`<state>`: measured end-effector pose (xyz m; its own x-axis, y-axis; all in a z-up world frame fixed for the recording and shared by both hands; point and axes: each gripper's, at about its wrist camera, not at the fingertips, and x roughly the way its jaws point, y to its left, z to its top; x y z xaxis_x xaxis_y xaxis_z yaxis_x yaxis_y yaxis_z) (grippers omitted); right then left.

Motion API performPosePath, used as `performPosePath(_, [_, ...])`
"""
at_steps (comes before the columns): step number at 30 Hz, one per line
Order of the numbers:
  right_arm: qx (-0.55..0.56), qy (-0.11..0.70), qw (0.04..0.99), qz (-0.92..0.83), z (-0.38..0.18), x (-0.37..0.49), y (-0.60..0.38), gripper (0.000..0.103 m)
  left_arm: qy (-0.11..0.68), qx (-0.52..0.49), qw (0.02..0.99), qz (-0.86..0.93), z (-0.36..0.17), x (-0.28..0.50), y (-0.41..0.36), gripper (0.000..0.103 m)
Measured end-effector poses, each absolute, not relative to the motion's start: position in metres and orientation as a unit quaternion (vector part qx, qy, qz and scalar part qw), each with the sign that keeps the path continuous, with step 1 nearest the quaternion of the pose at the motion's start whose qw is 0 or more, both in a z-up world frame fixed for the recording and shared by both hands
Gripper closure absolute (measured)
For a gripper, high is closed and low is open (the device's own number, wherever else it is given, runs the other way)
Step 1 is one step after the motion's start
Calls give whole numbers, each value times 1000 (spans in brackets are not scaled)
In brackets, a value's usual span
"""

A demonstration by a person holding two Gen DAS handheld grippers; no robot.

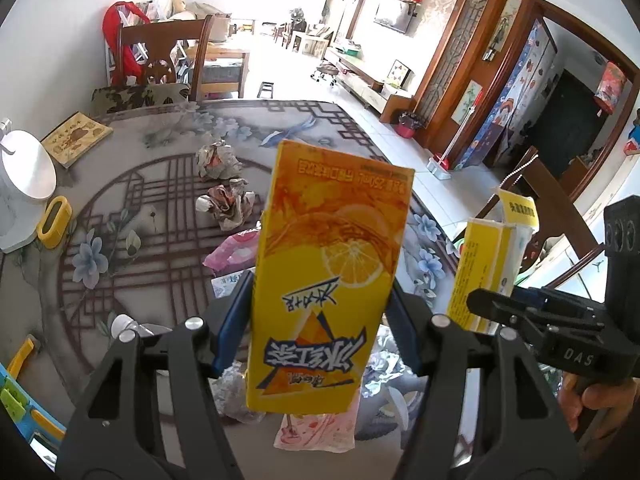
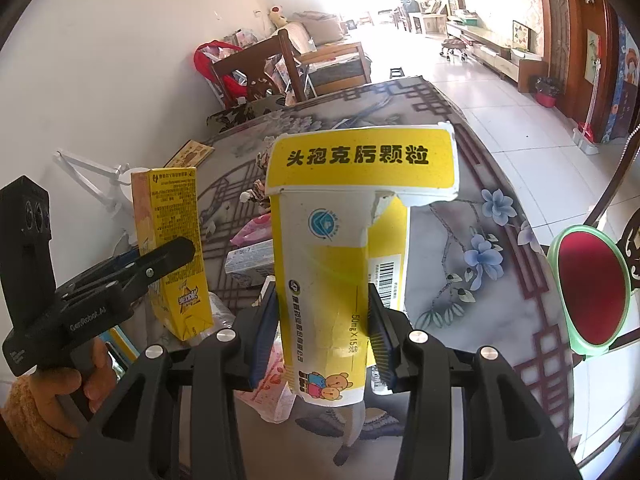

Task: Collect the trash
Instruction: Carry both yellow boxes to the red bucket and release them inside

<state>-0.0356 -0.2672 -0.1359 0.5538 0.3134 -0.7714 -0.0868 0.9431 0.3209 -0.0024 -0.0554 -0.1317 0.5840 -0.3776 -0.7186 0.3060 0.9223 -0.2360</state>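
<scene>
**Both grippers hold cartons above the patterned table**

Left gripper (image 1: 320, 316) is clamped on a yellow iced-tea drink carton (image 1: 328, 280), its blue pads (image 1: 232, 320) pressed against the carton's two sides. The carton is held upside down, lifted above the table (image 1: 160, 280), with its lemon picture facing the camera. In the right wrist view the same carton (image 2: 176, 256) appears to the left, pinched by the left gripper (image 2: 160, 264), a bare hand (image 2: 92, 376) in an orange sleeve wrapped around the handle.

Right gripper (image 2: 324, 320) is closed on a yellow and white medicine box (image 2: 332, 280), its blue pads (image 2: 262, 332) on either side of the box's lower half. The box stands upright in the grip, its torn top flap (image 2: 364, 164) folded open and showing black Chinese characters. From the left wrist view this box (image 1: 488, 268) sits to the right of the drink carton, apart from it, held by the right gripper (image 1: 492, 308).

On the table beyond the cartons lie two crumpled paper balls (image 1: 224, 184), near each other, and a pink wrapper (image 1: 236, 252) closer in. Beneath the left gripper are crinkled clear plastic (image 1: 232, 392) and a pink printed packet (image 1: 316, 428). A small book (image 1: 76, 138) and a yellow holder (image 1: 54, 222) lie at the table's left side, beside a white round lamp base (image 1: 28, 168). A red bin with a green rim (image 2: 588, 288) stands off the table's right edge.
</scene>
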Motion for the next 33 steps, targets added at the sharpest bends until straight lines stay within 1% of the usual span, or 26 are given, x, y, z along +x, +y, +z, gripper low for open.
performPosePath(9, [131,461,869,126,-140,-34,-280,62,426,-44,887,-175,-137,2,-66,42])
performPosePath(14, [132,458,868,136,-138,-31,-292,62,419,-46,892,-162,-128,4,-77,42])
performPosePath(25, [123,446,872,160,-127,-30,-324,62,400,-47,904,-144,-115,3,-117,42])
performPosePath(33, [133,446,871,158,-132,-39,-362,62,400,-39,905,-141,-114,-1,-154,42])
